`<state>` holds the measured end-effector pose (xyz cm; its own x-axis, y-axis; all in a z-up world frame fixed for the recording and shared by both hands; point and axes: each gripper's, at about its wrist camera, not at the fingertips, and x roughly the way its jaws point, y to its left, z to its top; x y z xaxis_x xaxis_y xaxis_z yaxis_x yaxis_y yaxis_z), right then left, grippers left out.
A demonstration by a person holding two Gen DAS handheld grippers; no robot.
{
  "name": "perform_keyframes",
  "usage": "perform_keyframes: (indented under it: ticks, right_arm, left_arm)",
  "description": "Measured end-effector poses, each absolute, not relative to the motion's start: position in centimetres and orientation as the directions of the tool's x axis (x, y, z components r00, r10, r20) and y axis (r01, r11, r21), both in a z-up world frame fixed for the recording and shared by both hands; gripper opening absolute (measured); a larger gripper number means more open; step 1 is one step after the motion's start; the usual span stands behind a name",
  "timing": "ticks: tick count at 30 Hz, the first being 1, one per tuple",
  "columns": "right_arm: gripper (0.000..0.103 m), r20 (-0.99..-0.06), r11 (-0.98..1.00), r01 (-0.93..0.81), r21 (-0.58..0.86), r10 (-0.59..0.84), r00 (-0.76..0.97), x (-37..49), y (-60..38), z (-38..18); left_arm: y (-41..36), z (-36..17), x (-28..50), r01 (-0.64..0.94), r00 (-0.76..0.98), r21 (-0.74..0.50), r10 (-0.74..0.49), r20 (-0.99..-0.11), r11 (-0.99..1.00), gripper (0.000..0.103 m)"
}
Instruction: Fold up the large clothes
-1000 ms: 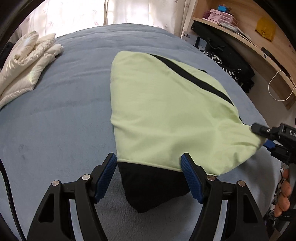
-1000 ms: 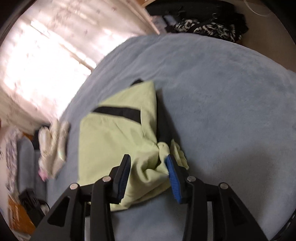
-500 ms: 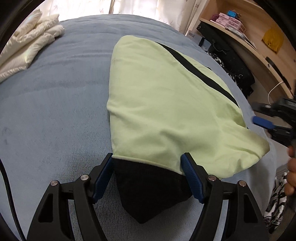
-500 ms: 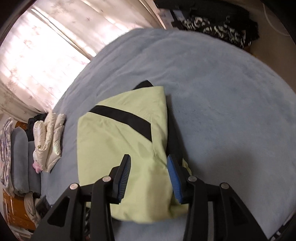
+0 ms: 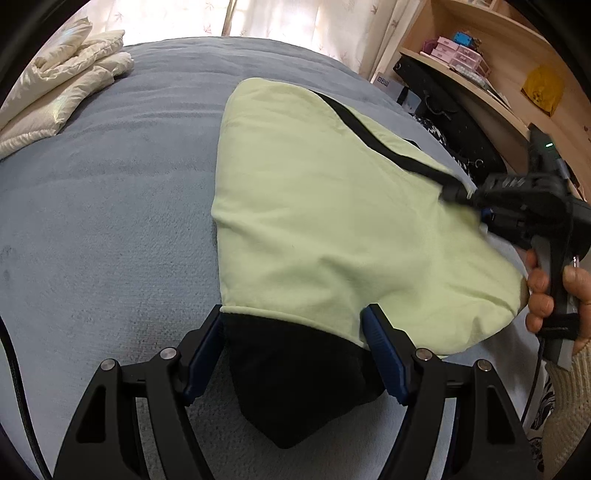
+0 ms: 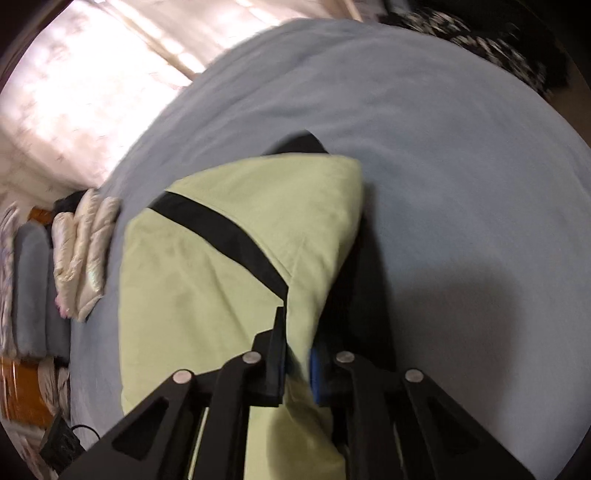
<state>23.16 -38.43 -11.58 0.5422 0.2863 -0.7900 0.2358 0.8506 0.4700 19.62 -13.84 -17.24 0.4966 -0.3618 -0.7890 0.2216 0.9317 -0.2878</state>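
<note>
A light green garment (image 5: 332,206) with a black stripe and a black part lies folded on the grey-blue bed (image 5: 110,206). My left gripper (image 5: 295,332) is open, its fingers standing on either side of the black end (image 5: 295,376) of the garment. My right gripper (image 6: 297,354) is shut on the green garment's right edge (image 6: 299,317); the garment (image 6: 207,295) spreads out to the left. In the left wrist view the right gripper (image 5: 458,194) sits at the garment's right side by the black stripe.
A folded cream quilted jacket (image 5: 62,96) lies at the bed's far left corner and also shows in the right wrist view (image 6: 85,254). A wooden shelf (image 5: 491,85) with boxes and dark clothes stands right of the bed. Curtains (image 5: 288,22) hang behind.
My right gripper has closed on the garment's right edge; half a second ago it was open above it. My left gripper has stayed open at the black end.
</note>
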Motion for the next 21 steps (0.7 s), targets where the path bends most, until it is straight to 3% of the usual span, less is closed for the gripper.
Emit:
perform_keyframes:
  ticks: [3,7,14,21]
  right_arm:
    - [0.006,-0.689,0.849,0.129,0.513,0.317,0.651,22.8,-38.7,-9.3]
    - [0.006,-0.799,0.879,0.225,0.421,0.242,0.551,23.2,-40.5,-13.6]
    - [0.014,-0.754,0.750,0.293,0.592,0.387,0.531,23.0,-42.8,-14.6]
    - [0.022,-0.756,0.750,0.281,0.600,0.414,0.507,25.4,-43.1,-14.0]
  left_arm:
    - [-14.1,-17.5,19.6,0.220,0.506,-0.303,-0.374,-0.777,0.927,0.073]
    - [-14.5,-18.1,19.9,0.226,0.501,-0.316,-0.388,-0.773,0.921,0.075]
    - [-14.1,-17.7,20.3,0.233,0.463,-0.371,-0.438,-0.770,0.899,0.075]
    - [-12.6,-14.9,22.5,0.213,0.497,-0.413,-0.463,-0.734,0.885,0.075]
